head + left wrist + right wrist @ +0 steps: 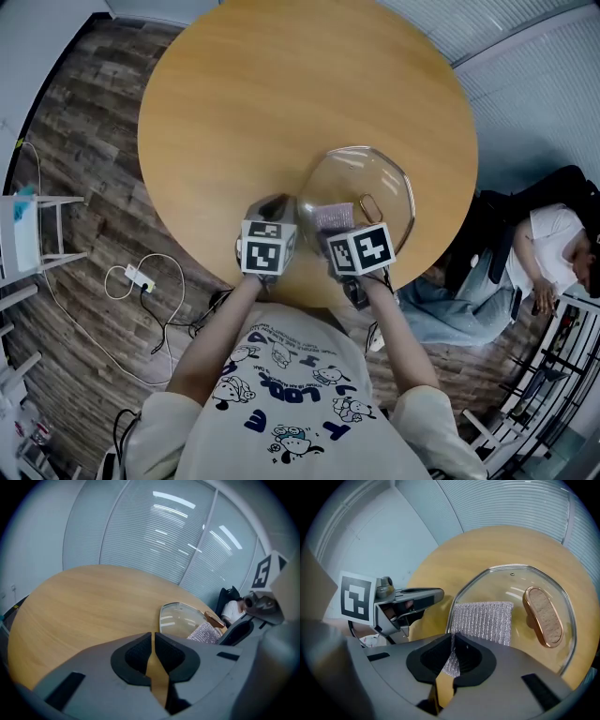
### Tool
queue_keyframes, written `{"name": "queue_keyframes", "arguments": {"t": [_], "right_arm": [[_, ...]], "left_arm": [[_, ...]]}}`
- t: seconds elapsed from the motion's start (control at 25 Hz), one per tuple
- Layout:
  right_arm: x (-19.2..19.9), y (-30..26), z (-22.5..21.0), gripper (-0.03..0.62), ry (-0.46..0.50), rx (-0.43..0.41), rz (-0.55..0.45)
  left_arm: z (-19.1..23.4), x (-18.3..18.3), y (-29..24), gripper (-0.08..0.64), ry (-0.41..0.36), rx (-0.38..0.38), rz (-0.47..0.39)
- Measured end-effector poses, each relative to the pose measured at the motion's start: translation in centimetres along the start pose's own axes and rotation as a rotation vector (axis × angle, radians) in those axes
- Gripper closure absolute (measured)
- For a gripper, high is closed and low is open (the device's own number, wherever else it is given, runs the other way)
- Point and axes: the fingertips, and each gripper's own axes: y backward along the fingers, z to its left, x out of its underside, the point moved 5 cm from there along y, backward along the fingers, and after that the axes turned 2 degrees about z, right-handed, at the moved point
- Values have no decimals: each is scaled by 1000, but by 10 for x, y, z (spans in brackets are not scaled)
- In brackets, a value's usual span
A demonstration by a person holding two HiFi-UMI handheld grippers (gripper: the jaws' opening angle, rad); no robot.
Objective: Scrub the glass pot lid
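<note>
The glass pot lid (361,183) lies flat on the round wooden table (281,84), near its front edge, with a copper-rimmed oval handle (543,616) on top. A silver mesh scrubbing cloth (485,618) rests on the lid's near-left part. My right gripper (453,651) is shut on the cloth's near edge; in the head view that right gripper (330,223) sits over the lid's left side. My left gripper (272,206) hovers just left of the lid, shut with nothing between its jaws. From the left gripper (153,644) view, the lid (180,619) and cloth (205,633) lie ahead to the right.
A person (553,244) sits in a dark chair to the right of the table. Cables and a power strip (141,278) lie on the wood floor at left, beside a white stand (28,234). Blinds (159,531) cover the windows behind the table.
</note>
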Motion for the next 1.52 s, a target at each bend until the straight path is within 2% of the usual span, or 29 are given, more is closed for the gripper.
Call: {"name": "queue_keyframes", "arguments": {"t": [0.2,0.4,0.52,0.68,0.8,1.08,1.36,1.52], "right_arm": [[-15,-1,12,549,19,-33,-44],[-31,9,33,551,18,-88,-136],[-43,24,44,551,4,-113,-240],[-65,48,58,552,-3,-112,-427],[-75,70,67,552,14,-74,-566],[-92,110,89,552,124,81,-842],[-94,139,94,552,184,189,-997],[-94,148,96,552,189,195,-1040]], "left_arm": [[18,-12,27,526,33,-33,-78],[30,-31,61,526,88,-50,-181],[29,-48,82,526,101,-45,-258],[22,-76,109,526,76,-54,-369],[9,-91,129,526,42,-59,-433],[-14,-111,159,526,-63,-91,-552],[-31,-123,172,526,-133,-133,-634],[-36,-125,177,526,-136,-139,-664]]}}
